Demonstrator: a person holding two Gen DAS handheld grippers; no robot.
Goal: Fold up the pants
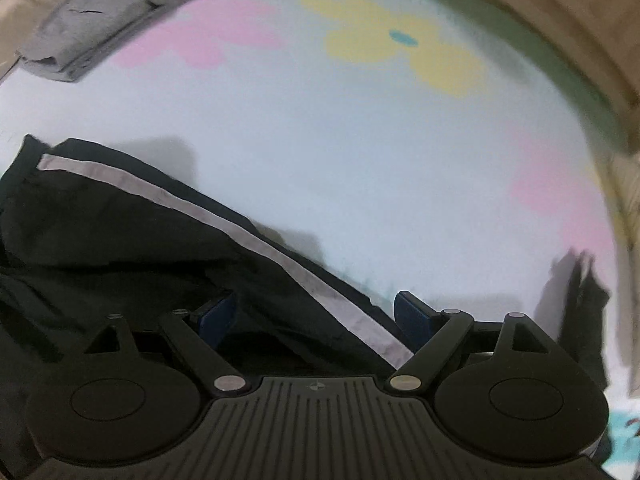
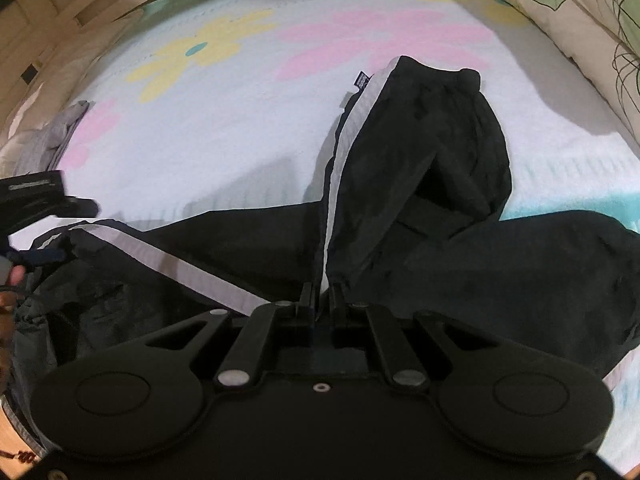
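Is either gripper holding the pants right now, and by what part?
Right gripper is shut on the black pants at the white side stripe. Left gripper is open, holding nothing.

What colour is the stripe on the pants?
Light grey stripe on black pants; clearest in the right wrist view.

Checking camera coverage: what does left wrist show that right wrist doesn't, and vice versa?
Left wrist only: the left gripper, jaws open astride the black pants.

Right wrist only: the right gripper shut on the pants by the white stripe, one leg draped forward, and the patterned pillow.

Both: the pants, the floral bedspread and the folded grey garment.
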